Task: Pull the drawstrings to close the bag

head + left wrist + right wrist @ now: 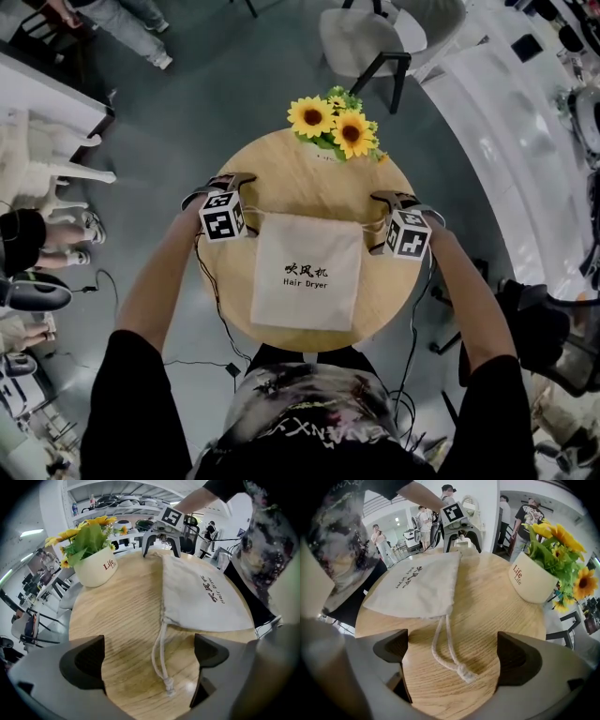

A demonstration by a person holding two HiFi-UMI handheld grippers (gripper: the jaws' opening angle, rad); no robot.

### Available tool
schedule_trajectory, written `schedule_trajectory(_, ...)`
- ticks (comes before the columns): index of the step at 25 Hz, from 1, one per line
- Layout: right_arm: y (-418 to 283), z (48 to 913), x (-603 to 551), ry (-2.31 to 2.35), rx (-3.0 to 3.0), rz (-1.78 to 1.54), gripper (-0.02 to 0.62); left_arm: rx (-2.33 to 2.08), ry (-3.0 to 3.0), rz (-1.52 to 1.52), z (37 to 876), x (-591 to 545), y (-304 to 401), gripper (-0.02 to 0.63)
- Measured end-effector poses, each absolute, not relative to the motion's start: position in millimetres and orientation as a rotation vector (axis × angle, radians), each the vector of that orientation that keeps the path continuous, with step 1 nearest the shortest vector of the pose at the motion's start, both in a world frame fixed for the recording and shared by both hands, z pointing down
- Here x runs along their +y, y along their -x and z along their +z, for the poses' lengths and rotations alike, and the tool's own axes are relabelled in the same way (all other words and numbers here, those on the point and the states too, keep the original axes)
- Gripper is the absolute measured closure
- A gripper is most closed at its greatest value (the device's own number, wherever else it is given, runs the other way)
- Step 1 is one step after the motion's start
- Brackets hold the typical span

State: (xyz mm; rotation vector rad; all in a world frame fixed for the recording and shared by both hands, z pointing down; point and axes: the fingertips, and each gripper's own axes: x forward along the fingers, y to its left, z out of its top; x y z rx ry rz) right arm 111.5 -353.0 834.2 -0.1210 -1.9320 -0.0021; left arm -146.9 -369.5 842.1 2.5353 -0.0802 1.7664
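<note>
Left gripper [150, 667]: jaws wide apart, gripping nothing; left string [158, 651] (knotted end) lies loose on the table [117, 616] between them. Right gripper [452, 660]: likewise wide, empty, right string [440, 646] between its jaws. Bag [305, 272] flat mid-table between both grippers; sunflower pot [337, 131] at the far edge.

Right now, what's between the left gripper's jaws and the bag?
Only the bag's knotted drawstring, lying loose on the wooden table. The left gripper is open on either side of it, not gripping. This shows in the left gripper view.
</note>
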Motion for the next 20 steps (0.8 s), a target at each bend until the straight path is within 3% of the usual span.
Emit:
schedule_trajectory(12,-111.4,833.9,-354.6,0.134,-1.945,0.001,0.014,-0.003,-2.484,1.764,844.8,-368.1,145.2,0.027)
schedule_trajectory(14,-111.1,833.3,-356.0,0.129,-1.949,0.002,0.026,-0.002,-2.487,1.759,843.1,-368.3,145.4,0.064)
schedule_trajectory(16,-109.7,830.4,-359.4,0.115,-1.962,0.004,0.080,-0.005,-2.491,1.753,841.0,-368.7,145.6,0.148)
schedule_trajectory(18,-107.9,826.2,-362.2,0.101,-1.976,0.005,0.235,-0.006,-2.491,1.749,840.0,-367.9,145.3,0.159)
schedule_trajectory(20,-106.7,824.4,-361.6,0.105,-1.977,0.001,0.272,-0.008,-2.490,1.746,838.6,-367.4,145.6,0.178)
